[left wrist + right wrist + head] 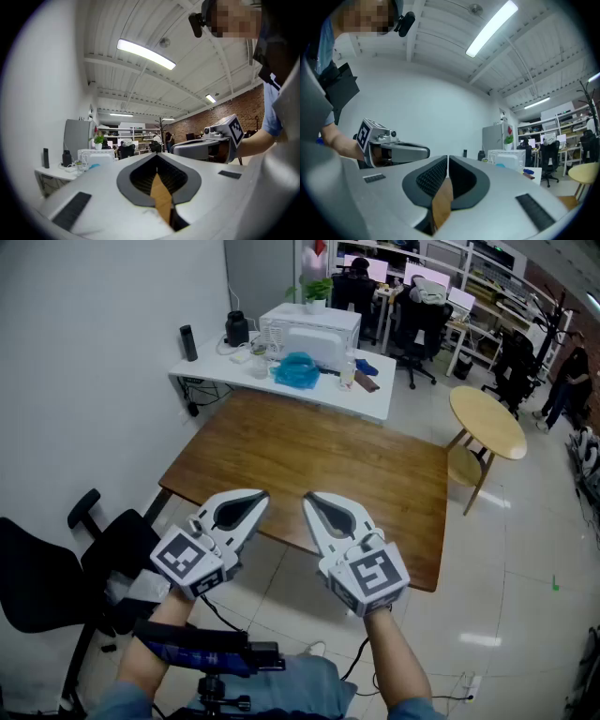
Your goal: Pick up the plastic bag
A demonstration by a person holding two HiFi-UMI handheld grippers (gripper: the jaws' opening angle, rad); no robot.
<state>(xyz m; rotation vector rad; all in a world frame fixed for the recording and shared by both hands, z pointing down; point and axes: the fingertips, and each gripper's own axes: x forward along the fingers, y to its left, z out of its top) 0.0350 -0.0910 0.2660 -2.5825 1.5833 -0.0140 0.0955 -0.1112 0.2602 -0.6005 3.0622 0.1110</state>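
The blue plastic bag (297,369) lies crumpled on the white table (370,401) at the far side, in front of a white box-shaped appliance (309,331). It shows small in the left gripper view (93,166) and in the right gripper view (500,165). My left gripper (260,495) and right gripper (309,497) hover side by side over the near edge of the brown wooden table (309,465), far from the bag. Both point level, with jaws closed tip to tip and nothing between them. The left gripper's tips (157,154) and the right gripper's tips (447,158) meet.
A black office chair (47,568) stands at the near left. A round yellow table (487,420) is at the right. A dark bottle (188,342) and a black jug (236,328) stand on the white table. Desks, chairs and people fill the far room.
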